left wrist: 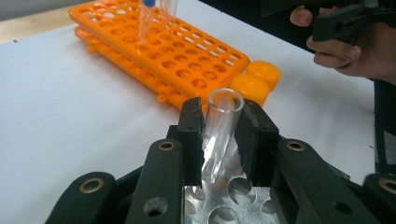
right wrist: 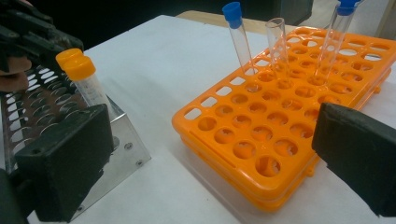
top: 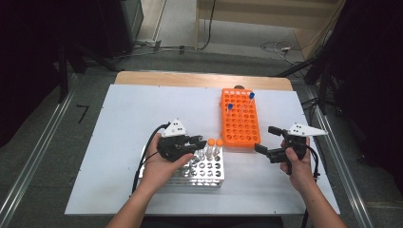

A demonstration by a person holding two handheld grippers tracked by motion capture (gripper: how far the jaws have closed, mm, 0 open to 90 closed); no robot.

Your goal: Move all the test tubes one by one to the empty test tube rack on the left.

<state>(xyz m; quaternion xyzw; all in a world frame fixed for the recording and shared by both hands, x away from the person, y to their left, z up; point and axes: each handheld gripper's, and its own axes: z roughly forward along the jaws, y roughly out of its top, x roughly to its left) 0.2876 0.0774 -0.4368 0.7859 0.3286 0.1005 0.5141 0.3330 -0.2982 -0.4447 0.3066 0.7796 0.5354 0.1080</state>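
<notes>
Gripping an uncapped glass tube (left wrist: 223, 126), left gripper (left wrist: 219, 135) holds it near-upright over the metal rack (top: 209, 172). Orange rack (top: 240, 118) lies ahead-right, nearer the right gripper (top: 270, 140), whose jaws stand open and empty.

Laboratory bench: orange tube rack (top: 240, 118) and metal rack (top: 204, 169) of capped test tubes (right wrist: 88, 81) near the left gripper (top: 197, 142).

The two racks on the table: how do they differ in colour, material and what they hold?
The orange rack looks like plastic; the metal rack is shiny silver. The orange rack holds blue-capped tubes and one uncapped tube; the metal rack holds orange-capped tubes, plus an uncapped tube gripped by the left claw. Both have grids of round holes.
</notes>
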